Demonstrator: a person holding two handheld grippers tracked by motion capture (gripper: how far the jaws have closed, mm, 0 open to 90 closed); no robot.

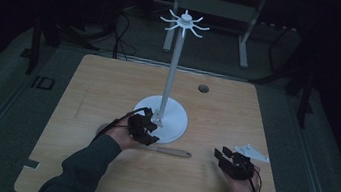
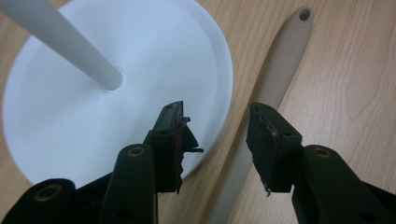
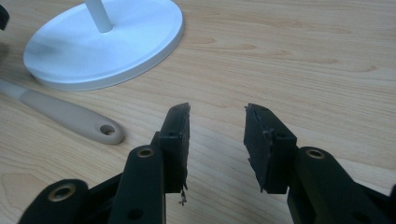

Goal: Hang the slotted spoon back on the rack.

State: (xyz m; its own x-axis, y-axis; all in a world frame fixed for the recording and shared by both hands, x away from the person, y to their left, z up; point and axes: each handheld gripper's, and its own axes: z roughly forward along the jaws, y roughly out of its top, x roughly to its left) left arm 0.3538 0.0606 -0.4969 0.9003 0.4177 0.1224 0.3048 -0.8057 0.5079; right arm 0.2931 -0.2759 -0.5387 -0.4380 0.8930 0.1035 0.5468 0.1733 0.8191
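A white stand rises from a round base (image 1: 173,121) on the wooden table, its pole (image 1: 172,71) topped by a ring of curved hooks (image 1: 184,23). A beige-handled utensil (image 1: 170,152) lies flat just in front of the base. My left gripper (image 1: 149,134) hovers open over the base's front edge. In the left gripper view its jaws straddle the utensil handle (image 2: 280,70) beside the base (image 2: 93,116). My right gripper (image 1: 222,159) stands open over bare table at the right; its view shows the handle end (image 3: 74,116) and the base (image 3: 116,42) ahead-left.
The wooden table (image 1: 109,87) has a small round hole (image 1: 203,88) at the back right. A grey three-cornered plate (image 1: 251,152) sits on the right gripper. Table legs and cables stand on the dark floor beyond the far edge.
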